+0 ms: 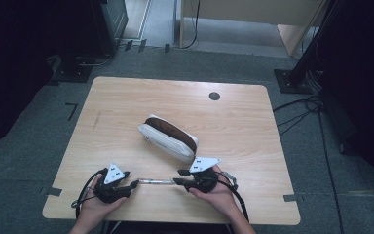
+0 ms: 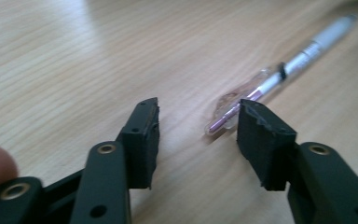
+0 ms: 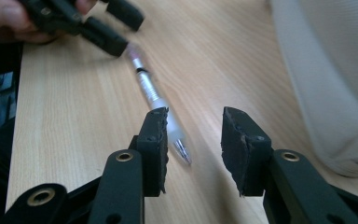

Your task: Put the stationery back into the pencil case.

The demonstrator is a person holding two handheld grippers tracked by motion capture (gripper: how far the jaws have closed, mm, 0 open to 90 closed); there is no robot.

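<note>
light wood table (image 1: 126, 102), rounded corners, small dark round grommet (image 1: 215, 96) nr far edge. pen (image 1: 157, 182) flat on table nr front edge, lying betw fingers of left gripper (image 1: 135, 184) & right gripper (image 1: 177, 181); clear pinkish end (image 2: 223, 112) just beside left gripper's fingertip (image 2: 256, 122), tip end (image 3: 182, 150) beside right gripper's fingertip (image 3: 154, 133). white pouch w/ brown open top (image 1: 168, 138) on table, just beyond right gripper's fingers.

Your pen (image 1: 157, 182) lies flat on the bench (image 1: 126, 97), clear-capped, grey-barrelled, tip toward your right. Behind it rests the white pencil case (image 1: 168, 138), unzipped, its brown lining showing, set diagonally.
</note>
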